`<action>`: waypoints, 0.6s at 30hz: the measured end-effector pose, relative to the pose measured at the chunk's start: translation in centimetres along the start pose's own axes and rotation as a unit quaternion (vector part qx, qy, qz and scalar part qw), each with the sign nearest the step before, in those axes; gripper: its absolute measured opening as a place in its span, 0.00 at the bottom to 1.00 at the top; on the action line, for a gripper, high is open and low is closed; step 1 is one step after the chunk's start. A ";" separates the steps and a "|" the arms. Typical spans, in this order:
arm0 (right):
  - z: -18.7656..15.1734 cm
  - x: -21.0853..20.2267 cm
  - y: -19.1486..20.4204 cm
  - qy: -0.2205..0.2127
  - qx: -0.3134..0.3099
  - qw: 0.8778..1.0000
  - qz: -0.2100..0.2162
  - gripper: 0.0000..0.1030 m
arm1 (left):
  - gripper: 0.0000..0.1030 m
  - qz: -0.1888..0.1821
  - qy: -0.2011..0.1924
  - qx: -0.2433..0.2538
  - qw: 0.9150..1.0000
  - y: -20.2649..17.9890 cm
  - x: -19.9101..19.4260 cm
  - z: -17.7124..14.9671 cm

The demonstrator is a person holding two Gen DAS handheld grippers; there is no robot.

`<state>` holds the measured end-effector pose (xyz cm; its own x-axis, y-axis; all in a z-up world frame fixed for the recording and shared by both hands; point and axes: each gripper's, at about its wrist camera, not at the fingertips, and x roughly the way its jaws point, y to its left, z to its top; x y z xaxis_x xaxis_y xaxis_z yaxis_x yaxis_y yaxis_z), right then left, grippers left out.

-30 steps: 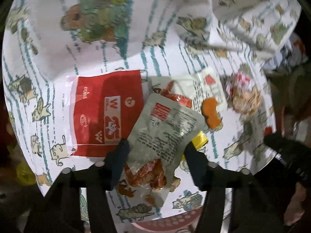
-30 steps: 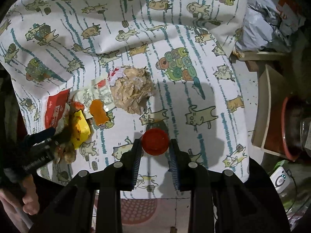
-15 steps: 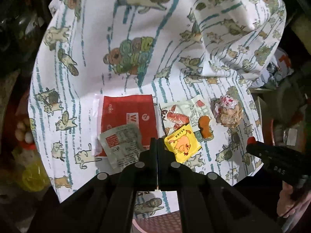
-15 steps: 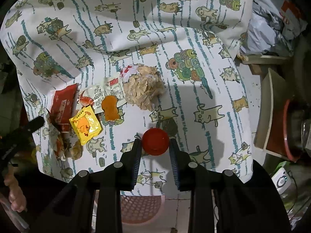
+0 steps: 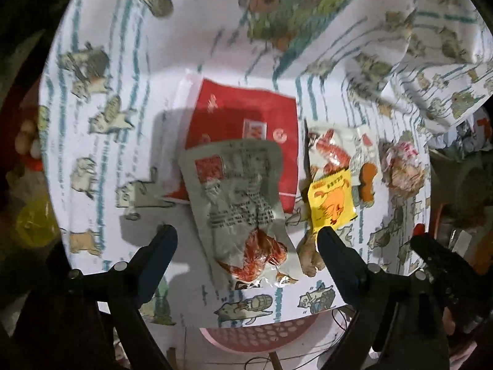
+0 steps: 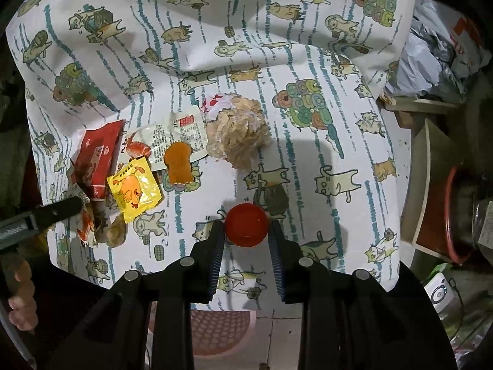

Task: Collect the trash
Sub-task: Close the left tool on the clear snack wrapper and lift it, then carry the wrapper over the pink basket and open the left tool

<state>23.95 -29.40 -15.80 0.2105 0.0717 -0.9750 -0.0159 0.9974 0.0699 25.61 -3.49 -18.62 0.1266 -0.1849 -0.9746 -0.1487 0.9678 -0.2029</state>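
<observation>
Left gripper (image 5: 246, 240), black with two fingers, points down at a table draped in a white cloth printed with cartoon cats (image 5: 101, 71). Its jaws are opening wide, and a grey foil snack pouch with a clear window of orange food (image 5: 237, 203) lies between them untouched, overlapping a flat red paper packet (image 5: 246, 117). Right of it lies a small yellow sachet (image 5: 331, 200). Right gripper (image 6: 246, 231) pinches a round red bottle cap (image 6: 246, 228) above the near table edge, over a pink mesh basket (image 6: 222, 330) on the floor. Farther off sits a crumpled tan paper wad (image 6: 237, 132). Judging by the slick foil, closing off-centre could skid the pouch aside or off the near edge.
</observation>
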 end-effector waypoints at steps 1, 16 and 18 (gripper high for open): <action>0.0 0.0 0.0 0.000 0.000 1.000 0.000 0.30 | 0.89 0.006 0.004 0.003 1.000 -0.2 0.5 -0.1; 0.3 -0.1 -0.1 0.000 0.002 1.000 -0.002 0.30 | 0.59 0.009 -0.018 0.035 0.999 -0.9 -0.7 -0.8; 0.2 -0.2 0.0 -0.002 0.000 1.000 -0.002 0.30 | 0.59 0.020 -0.042 0.045 0.998 -1.1 -2.1 -0.9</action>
<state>24.07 -29.43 -15.55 0.2144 0.0673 -0.9744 -0.0142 0.9977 0.0658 24.62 -4.31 -16.42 0.2046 -0.1343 -0.9696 -0.0672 0.9863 -0.1508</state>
